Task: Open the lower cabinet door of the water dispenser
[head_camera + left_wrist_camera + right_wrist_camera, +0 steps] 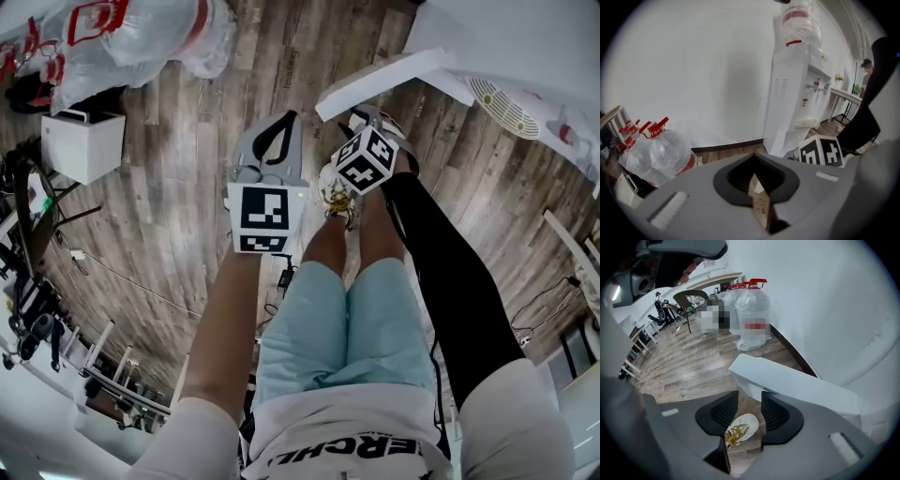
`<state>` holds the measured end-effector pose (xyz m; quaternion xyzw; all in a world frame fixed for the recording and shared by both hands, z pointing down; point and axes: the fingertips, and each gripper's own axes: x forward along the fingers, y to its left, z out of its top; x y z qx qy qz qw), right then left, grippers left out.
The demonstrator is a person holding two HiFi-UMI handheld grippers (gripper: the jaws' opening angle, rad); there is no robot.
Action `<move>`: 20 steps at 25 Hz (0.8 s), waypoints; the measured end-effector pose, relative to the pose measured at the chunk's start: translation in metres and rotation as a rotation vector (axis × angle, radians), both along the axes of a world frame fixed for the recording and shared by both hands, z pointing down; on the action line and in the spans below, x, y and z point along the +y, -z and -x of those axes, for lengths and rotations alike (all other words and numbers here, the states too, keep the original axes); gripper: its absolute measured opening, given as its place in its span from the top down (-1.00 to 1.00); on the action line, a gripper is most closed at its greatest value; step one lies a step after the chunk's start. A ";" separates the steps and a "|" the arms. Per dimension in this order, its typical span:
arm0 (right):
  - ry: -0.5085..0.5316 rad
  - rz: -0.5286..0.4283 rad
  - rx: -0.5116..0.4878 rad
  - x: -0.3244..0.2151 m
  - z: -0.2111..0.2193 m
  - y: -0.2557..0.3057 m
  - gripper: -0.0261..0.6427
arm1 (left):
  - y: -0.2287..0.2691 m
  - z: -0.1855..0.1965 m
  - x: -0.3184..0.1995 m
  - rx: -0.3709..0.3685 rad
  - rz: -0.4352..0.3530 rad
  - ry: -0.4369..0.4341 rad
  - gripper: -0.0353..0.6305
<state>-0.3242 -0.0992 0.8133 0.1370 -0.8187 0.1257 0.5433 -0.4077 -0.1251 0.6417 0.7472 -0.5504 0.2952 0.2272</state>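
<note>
Cabinet door (pixel 787 380): one, swung open over wood floor (pixel 693 371).
Left gripper (pixel 755 180): jaws together, empty.
Right gripper (pixel 750 404): jaws apart, empty, near door edge.

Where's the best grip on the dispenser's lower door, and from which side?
Probably the free end of the lower door: it stands swung out as a narrow slab with its top edge exposed. Bring the open right gripper down from above, fingers straddling its thickness.

Partial black lettering, roughly "ERCH", across the person's white shirt (pixel 356 424)
</note>
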 end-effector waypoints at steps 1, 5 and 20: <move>0.003 0.001 -0.001 -0.003 0.000 0.000 0.46 | 0.000 0.001 -0.003 -0.007 0.002 -0.002 0.72; 0.013 0.008 -0.007 -0.016 0.002 0.002 0.46 | 0.001 0.005 -0.016 -0.026 0.013 0.006 0.72; 0.096 0.039 0.040 -0.042 -0.001 0.003 0.47 | 0.015 0.018 -0.057 -0.003 0.000 0.113 0.72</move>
